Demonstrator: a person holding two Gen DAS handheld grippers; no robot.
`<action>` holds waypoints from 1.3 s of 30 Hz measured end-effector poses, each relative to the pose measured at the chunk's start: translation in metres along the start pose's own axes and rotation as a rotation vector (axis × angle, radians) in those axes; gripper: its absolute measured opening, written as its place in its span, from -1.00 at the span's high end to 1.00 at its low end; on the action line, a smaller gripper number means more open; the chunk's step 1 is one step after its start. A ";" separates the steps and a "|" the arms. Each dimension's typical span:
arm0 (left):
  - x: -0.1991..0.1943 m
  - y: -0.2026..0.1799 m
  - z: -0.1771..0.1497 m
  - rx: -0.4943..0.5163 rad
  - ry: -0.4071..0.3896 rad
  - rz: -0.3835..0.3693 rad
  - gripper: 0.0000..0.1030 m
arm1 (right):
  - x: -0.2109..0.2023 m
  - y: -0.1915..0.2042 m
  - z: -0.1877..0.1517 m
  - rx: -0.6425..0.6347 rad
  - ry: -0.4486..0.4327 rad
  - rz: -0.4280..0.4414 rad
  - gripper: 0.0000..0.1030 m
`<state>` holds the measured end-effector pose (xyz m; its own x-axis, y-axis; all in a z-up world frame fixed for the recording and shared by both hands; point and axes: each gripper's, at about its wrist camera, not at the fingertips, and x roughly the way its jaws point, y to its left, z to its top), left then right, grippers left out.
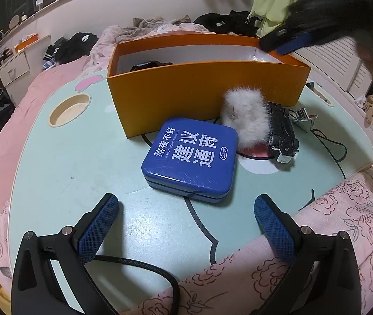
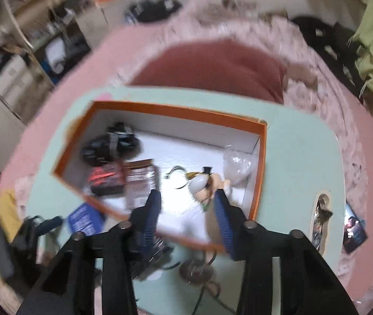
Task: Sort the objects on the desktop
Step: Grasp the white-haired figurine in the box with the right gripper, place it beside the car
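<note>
My left gripper (image 1: 186, 223) hovers open over the mint table (image 1: 68, 173), just short of a blue square tin (image 1: 189, 157). Behind the tin stands an orange box (image 1: 199, 97). A white fluffy piece (image 1: 244, 120) and a black toy car (image 1: 282, 136) lie to the tin's right. My right gripper (image 2: 187, 199) hangs blurred above the orange box (image 2: 176, 111), its fingers a narrow gap apart with nothing between them. Below it in the box lie a small figurine (image 2: 202, 183), a clear plastic bag (image 2: 236, 165), a brown packet (image 2: 140, 183) and black items (image 2: 110, 144).
A round cup hole (image 1: 69, 110) sits at the table's left. A silver clip (image 1: 303, 116) and a thin black cord (image 1: 331, 141) lie at the right. Floral pink bedding (image 1: 344, 223) surrounds the table. A phone (image 2: 354, 231) lies beyond the table's slot (image 2: 320, 220).
</note>
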<state>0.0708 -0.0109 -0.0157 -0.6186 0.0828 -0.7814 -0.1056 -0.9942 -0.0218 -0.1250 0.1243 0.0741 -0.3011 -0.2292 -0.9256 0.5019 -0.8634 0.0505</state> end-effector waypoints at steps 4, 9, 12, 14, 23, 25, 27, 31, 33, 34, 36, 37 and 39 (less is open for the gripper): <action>-0.001 0.000 -0.001 0.000 -0.005 -0.001 -0.99 | 0.030 0.002 0.014 0.005 0.106 -0.045 0.22; -0.001 -0.001 -0.002 0.002 -0.010 -0.004 -0.99 | 0.051 0.016 0.019 -0.052 0.166 -0.184 0.20; 0.000 -0.002 -0.003 0.000 -0.012 -0.004 -0.99 | 0.064 0.027 0.015 -0.118 0.211 -0.241 0.23; 0.000 -0.002 -0.003 0.001 -0.010 -0.003 -0.99 | 0.066 0.032 0.012 -0.145 0.208 -0.237 0.39; 0.001 -0.005 -0.002 -0.002 -0.012 -0.004 -0.99 | 0.009 0.022 0.003 -0.025 -0.047 -0.034 0.41; 0.001 -0.005 -0.002 -0.003 -0.012 -0.004 -0.99 | -0.030 0.022 -0.014 0.011 -0.179 0.004 0.41; 0.001 -0.006 -0.002 -0.003 -0.012 -0.004 -0.99 | -0.060 0.031 -0.037 0.008 -0.266 0.030 0.41; 0.001 -0.007 -0.002 -0.004 -0.011 -0.002 -0.99 | -0.067 0.040 -0.078 -0.002 -0.274 0.105 0.41; 0.001 -0.006 -0.002 -0.003 -0.010 -0.003 -0.99 | -0.054 0.036 -0.090 0.005 -0.252 0.101 0.40; 0.001 -0.006 -0.001 -0.003 -0.010 -0.002 -0.99 | -0.047 0.036 -0.097 0.010 -0.243 0.098 0.40; 0.001 -0.006 -0.002 -0.003 -0.011 -0.002 -0.99 | -0.032 0.035 -0.102 0.017 -0.234 0.114 0.40; 0.001 -0.006 -0.002 -0.001 -0.011 -0.002 -0.99 | -0.025 0.032 -0.103 0.021 -0.227 0.117 0.40; 0.001 -0.005 -0.002 0.002 -0.011 -0.005 -0.99 | -0.013 0.028 -0.104 0.037 -0.230 0.107 0.40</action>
<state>0.0723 -0.0056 -0.0178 -0.6264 0.0888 -0.7744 -0.1105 -0.9936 -0.0246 -0.0225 0.1506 0.0488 -0.4266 -0.4127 -0.8047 0.5121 -0.8436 0.1612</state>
